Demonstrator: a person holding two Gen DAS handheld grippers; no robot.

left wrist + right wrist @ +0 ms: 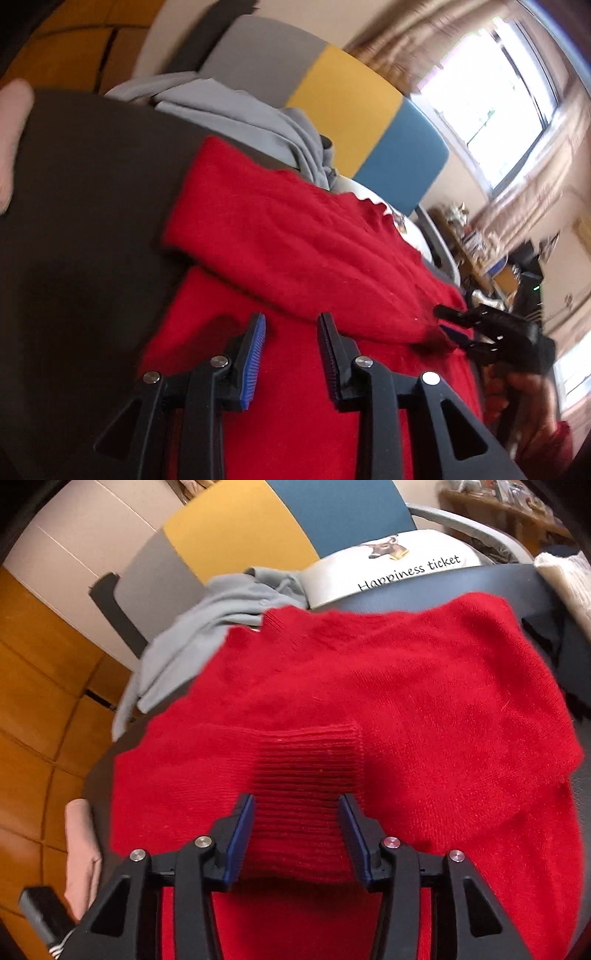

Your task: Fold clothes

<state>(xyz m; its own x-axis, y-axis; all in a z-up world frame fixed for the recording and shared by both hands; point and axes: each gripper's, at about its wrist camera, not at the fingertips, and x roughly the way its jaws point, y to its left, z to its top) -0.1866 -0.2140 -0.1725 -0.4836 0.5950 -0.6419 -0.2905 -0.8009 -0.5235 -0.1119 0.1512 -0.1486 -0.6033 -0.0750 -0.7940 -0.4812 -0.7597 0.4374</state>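
A red knitted sweater (295,236) lies on a dark round table (92,177), with one sleeve folded across its body. My left gripper (291,332) is open and empty just above the sweater's lower part. My right gripper (297,812) is open, its jaws standing on either side of the ribbed cuff (306,764) of the folded sleeve. The right gripper also shows in the left wrist view (454,325) at the sweater's right edge. The sweater fills most of the right wrist view (406,686).
A grey garment (236,107) (207,620) lies crumpled behind the sweater. A white shirt with "Happiness ticket" print (391,568) lies at the back. A pink cloth (83,849) sits at the table's left edge. A grey, yellow and blue panel (343,99) stands behind.
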